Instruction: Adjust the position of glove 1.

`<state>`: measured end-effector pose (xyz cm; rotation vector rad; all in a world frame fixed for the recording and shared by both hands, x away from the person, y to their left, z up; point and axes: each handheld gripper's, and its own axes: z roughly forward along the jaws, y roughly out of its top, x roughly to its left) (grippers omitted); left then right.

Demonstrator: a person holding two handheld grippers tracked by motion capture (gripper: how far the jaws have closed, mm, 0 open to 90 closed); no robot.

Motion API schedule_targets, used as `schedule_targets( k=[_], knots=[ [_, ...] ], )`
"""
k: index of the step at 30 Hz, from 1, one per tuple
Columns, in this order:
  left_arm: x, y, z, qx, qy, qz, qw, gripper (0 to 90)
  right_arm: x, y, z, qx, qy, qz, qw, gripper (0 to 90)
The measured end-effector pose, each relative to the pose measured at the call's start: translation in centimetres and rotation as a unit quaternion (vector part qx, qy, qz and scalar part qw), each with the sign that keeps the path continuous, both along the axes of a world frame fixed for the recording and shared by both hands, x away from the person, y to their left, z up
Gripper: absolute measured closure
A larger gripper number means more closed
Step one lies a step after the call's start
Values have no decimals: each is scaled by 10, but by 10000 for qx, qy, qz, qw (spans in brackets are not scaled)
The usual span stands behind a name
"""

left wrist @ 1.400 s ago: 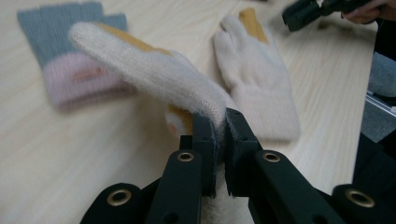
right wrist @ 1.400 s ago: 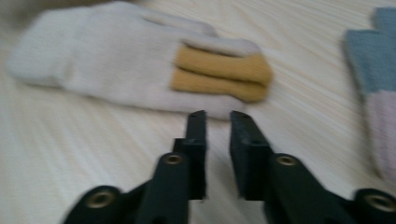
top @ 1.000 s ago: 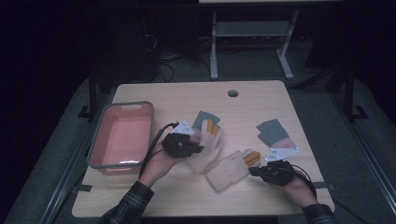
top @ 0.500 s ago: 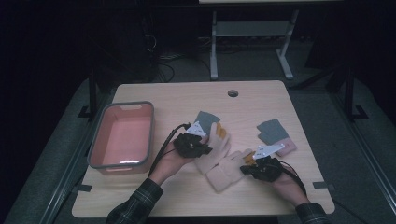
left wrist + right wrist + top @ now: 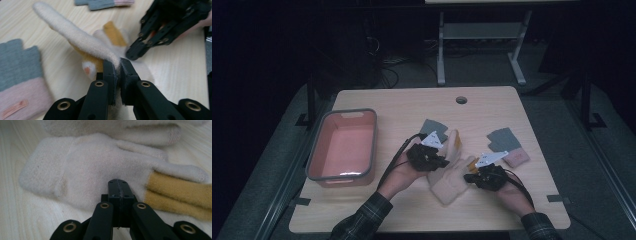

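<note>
Two cream gloves with yellow fingers lie in the middle of the table. One cream glove (image 5: 446, 187) (image 5: 95, 167) lies flat. My left gripper (image 5: 443, 162) (image 5: 118, 65) is shut on the edge of the other cream glove (image 5: 455, 141) (image 5: 75, 35) and holds part of it up off the wood. My right gripper (image 5: 469, 176) (image 5: 118, 185) is shut, its tips resting on the flat glove near its yellow fingers (image 5: 180, 192); no fabric shows between its jaws. It also shows at the top right of the left gripper view (image 5: 133, 53), close to the left jaws.
A pink bin (image 5: 318, 150) stands at the table's left. One grey and pink glove (image 5: 433, 128) (image 5: 20, 75) lies behind the left hand, another (image 5: 507, 142) (image 5: 105, 2) to the right. A round hole (image 5: 461, 100) sits near the far edge.
The left gripper has moved right with the cream glove in it, and the right gripper has moved left onto the flat glove. The two grippers now stand closer together.
</note>
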<state>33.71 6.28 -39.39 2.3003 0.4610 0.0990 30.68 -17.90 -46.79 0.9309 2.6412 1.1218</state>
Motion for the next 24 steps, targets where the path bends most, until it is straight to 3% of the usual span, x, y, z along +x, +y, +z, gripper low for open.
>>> schedule_targets(
  k=[12,19,21,24],
  knots=[
    [-20,-33,-14,60,225,-331,9992,809,-1,1,0,17,6,-35,10000,900],
    [-21,-28,-7,-235,280,-301,9989,724,-2,-1,0,21,0,-22,10000,900],
    [-21,-26,-5,-264,267,-290,9989,731,-3,-2,1,32,-7,-19,10000,900],
    [-22,-18,-1,-254,228,-243,9991,820,-3,-4,2,42,-4,-34,10000,900]
  ],
)
